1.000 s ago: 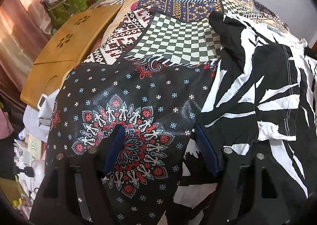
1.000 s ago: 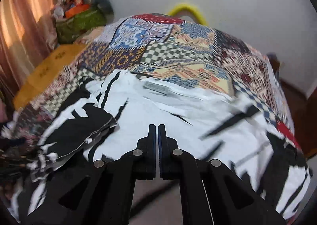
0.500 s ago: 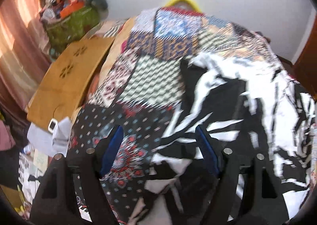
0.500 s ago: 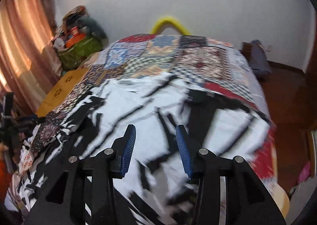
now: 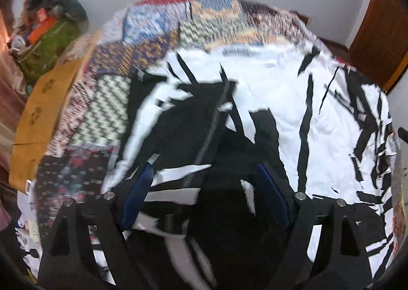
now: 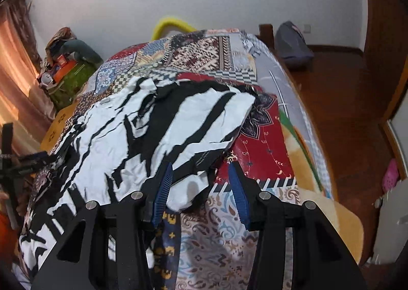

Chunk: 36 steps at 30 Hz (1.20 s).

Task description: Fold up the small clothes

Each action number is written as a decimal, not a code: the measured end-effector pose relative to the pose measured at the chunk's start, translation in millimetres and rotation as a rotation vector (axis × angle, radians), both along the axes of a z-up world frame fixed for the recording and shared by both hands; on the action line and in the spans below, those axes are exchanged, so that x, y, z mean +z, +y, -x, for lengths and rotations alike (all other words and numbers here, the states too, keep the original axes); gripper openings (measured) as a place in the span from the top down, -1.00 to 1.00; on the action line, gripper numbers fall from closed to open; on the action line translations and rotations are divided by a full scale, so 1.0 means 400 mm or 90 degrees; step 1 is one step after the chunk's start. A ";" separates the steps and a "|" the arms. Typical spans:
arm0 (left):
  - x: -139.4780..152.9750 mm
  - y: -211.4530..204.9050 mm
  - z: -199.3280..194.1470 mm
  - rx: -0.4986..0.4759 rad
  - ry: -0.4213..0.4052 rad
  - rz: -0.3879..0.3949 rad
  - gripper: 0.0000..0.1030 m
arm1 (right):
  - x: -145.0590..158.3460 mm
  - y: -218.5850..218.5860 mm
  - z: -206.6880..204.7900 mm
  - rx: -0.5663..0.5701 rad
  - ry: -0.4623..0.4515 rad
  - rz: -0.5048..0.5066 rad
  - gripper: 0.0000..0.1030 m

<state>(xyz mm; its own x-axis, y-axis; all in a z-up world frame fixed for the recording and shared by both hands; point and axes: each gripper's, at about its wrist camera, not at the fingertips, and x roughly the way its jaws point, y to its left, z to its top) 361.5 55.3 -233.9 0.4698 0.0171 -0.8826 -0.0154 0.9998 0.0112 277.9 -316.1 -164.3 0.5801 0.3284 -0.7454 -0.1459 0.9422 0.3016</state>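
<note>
Two claws showing in the foreground, both with fingers spread apart and clamping nothing. Nearest in the right wrist view: right claw (image 6: 200, 190) hovering low over the near right corner of the black-and-white garment (image 6: 142, 136), a white fold of cloth lying between the blue pads (image 6: 163, 188) but not pinched; whether the left pad is touching the cloth cannot be told. Nearest in the left wrist view: left claw (image 5: 204, 195) hanging over the dark near portion of the same garment (image 5: 318, 124), fingers well apart, a stitched seam (image 5: 211, 134) running away from the gap toward the far edge. Picture blurred there, so contact with the fabric cannot be told.

Beyond the claws: garment lying spread and wrinkled on the patchwork bedspread (image 6: 257, 142), long axis running from the near left toward the far right in the right wrist view, far right corner ending just short of the red panel. Garment edge sitting directly ahead of and slightly left of the right claw; right claw judged the nearer one to a free corner, left claw sitting over the middle of the near hem.

Farther out: wooden board (image 5: 43, 111) lying beside the bed at left, green bag (image 6: 71, 80) near the wall, yellow hoop (image 6: 173, 25) behind the bed.
</note>
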 end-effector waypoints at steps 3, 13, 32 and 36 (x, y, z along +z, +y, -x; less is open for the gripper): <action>-0.056 -0.004 -0.027 0.009 0.042 0.017 -0.61 | -0.028 -0.003 -0.038 -0.014 0.006 0.006 0.18; -0.048 0.015 -0.013 0.017 0.031 0.027 -0.61 | -0.067 -0.023 -0.146 -0.047 0.025 -0.019 0.78; 0.114 0.038 0.095 0.001 -0.063 0.061 -0.61 | 0.190 0.243 -0.094 0.115 -0.107 -0.069 0.93; 0.125 0.057 0.121 0.001 -0.065 0.048 -0.61 | 0.145 0.361 -0.101 0.170 -0.077 -0.046 0.87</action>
